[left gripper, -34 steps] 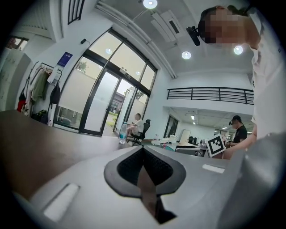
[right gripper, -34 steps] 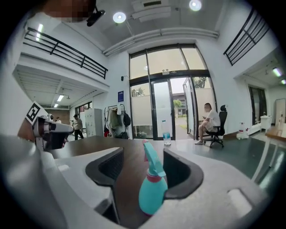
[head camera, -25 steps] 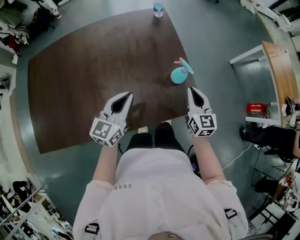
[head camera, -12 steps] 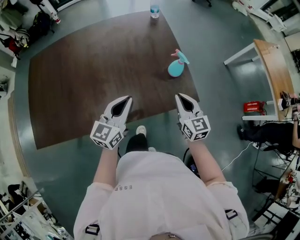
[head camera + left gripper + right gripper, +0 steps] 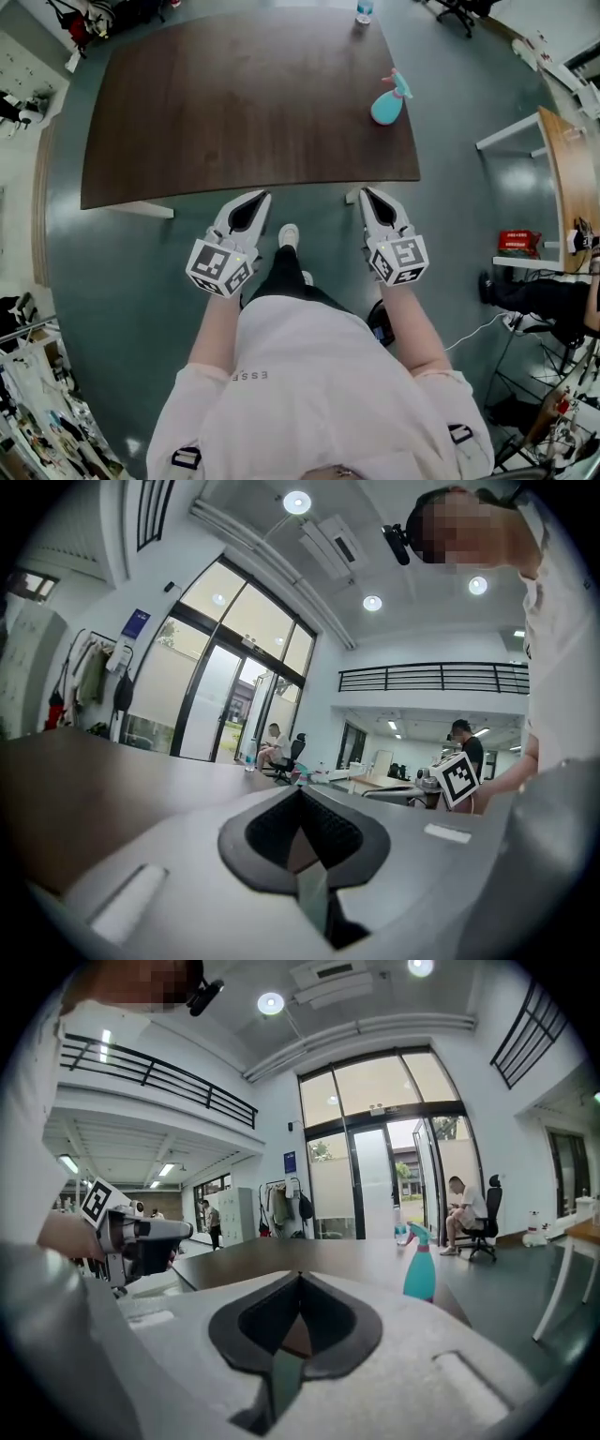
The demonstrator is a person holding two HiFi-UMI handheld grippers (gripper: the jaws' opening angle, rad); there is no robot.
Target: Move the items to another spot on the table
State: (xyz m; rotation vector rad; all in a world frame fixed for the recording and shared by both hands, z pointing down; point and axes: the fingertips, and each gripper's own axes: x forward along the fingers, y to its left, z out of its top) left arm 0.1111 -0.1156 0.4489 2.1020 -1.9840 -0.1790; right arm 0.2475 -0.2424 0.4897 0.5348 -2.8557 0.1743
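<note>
A teal spray bottle (image 5: 389, 101) with a pink trigger stands near the right edge of the dark brown table (image 5: 234, 103); the right gripper view shows this spray bottle (image 5: 419, 1265) upright ahead and to the right. A clear water bottle (image 5: 365, 9) stands at the table's far edge. My left gripper (image 5: 254, 198) and right gripper (image 5: 371, 195) hang over the floor just short of the table's near edge, both shut with nothing between the jaws. In each gripper view the jaws meet: left gripper (image 5: 300, 791), right gripper (image 5: 300, 1277).
Grey floor (image 5: 112, 272) lies between me and the table. A white side table (image 5: 553, 141) with a wooden top stands at the right. A red box (image 5: 514, 242) sits on the floor there. A person sits on an office chair (image 5: 473, 1218) beyond the table.
I have backed away from the table: both grippers came off its near part and are over the floor. The table and bottles sit higher in the head view.
</note>
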